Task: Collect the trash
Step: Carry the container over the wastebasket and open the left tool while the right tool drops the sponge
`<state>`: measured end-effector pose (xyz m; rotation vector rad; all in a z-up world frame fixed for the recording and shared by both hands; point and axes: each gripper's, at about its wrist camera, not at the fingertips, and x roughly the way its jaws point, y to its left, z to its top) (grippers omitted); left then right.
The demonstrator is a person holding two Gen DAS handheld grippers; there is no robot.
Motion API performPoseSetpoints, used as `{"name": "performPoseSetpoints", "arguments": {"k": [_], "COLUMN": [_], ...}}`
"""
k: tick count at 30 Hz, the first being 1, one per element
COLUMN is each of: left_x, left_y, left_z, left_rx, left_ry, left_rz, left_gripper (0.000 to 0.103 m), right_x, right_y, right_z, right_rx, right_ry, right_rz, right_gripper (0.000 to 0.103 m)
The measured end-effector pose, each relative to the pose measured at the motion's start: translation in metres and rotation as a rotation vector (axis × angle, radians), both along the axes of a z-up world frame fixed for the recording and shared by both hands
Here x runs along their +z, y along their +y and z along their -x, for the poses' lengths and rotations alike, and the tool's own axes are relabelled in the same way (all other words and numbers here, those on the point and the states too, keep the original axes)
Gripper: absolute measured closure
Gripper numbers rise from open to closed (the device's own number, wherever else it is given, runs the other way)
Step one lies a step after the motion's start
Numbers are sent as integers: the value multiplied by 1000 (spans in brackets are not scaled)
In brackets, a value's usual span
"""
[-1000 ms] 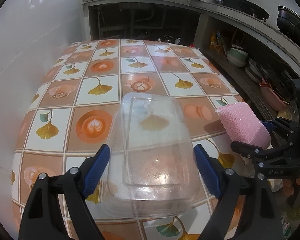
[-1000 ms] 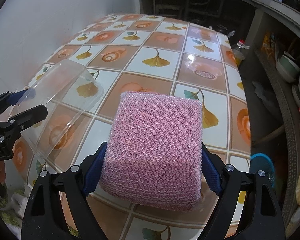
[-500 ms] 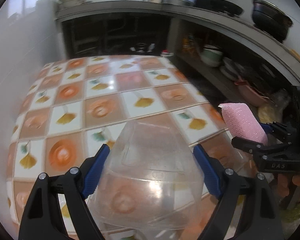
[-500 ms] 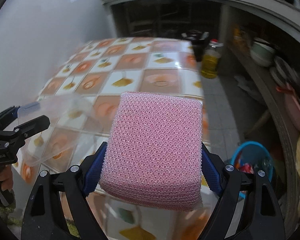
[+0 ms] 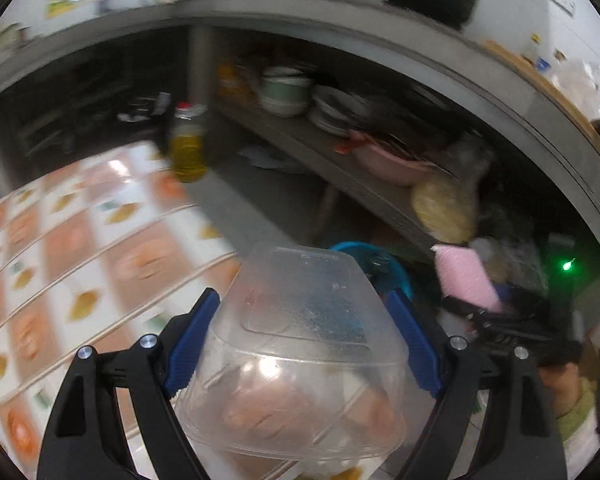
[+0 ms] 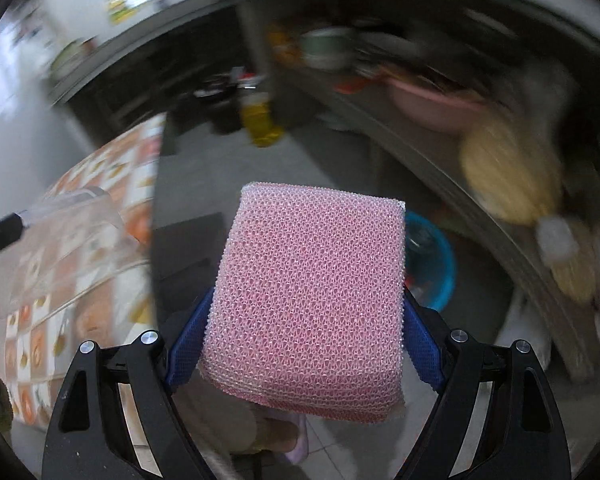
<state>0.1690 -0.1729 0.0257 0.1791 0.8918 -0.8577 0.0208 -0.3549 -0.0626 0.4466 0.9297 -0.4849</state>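
My left gripper (image 5: 306, 344) is shut on a clear plastic food container (image 5: 300, 344), held in the air past the table's right edge. My right gripper (image 6: 306, 344) is shut on a pink mesh sponge (image 6: 308, 300), also in the air over the floor. The sponge also shows in the left wrist view (image 5: 466, 276), to the right of the container. The container also shows at the left of the right wrist view (image 6: 60, 248). A blue bin (image 6: 432, 264) with scraps inside stands on the floor below and beyond both grippers; its rim shows behind the container in the left wrist view (image 5: 364, 254).
The table with the orange leaf-pattern cloth (image 5: 60, 264) lies to the left. A bottle of yellow oil (image 5: 186, 148) stands on the floor by it. A low grey shelf (image 5: 340, 168) with bowls, a pink basin (image 5: 388, 164) and a yellow bag (image 5: 444, 208) runs along the right.
Both grippers swung right, away from over the table and toward the floor and shelf. The blue bin came closer to the middle of view. Both grips stayed the same.
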Motion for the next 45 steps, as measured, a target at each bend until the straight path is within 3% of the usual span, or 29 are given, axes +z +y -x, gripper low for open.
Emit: {"name": "performPoseSetpoints", "arguments": {"k": [7, 11, 17, 23, 26, 30, 36, 45], "left_x": [-40, -90, -176, -239, -263, -276, -278, -245], "left_y": [-123, -188, -264, -304, -323, -336, -334, -322], "left_z": [-16, -31, -65, -90, -96, -94, -96, -96], "left_rx": [-187, -259, -251, -193, -183, -199, -189, -163], "left_ry": [122, 214, 344, 390, 365, 305, 325, 316], "left_rz": [-103, -213, -330, -404, -436, -466, -430, -343], "left_gripper": [20, 20, 20, 20, 20, 17, 11, 11], "right_x": [-62, -103, -152, -200, -217, -233, -241, -217], "right_y": [-57, -81, -111, -141, -152, -155, -149, -151], "right_z": [28, 22, 1, -26, -35, -34, -33, -9], "right_rx": [-155, -195, -234, -296, -323, -352, -338, -375], "right_ry": [42, 74, 110, 173, 185, 183, 200, 120], "right_rz": [-155, -239, -322, -340, -336, -333, -321, -310], "right_gripper": [23, 23, 23, 22, 21, 18, 15, 14]}}
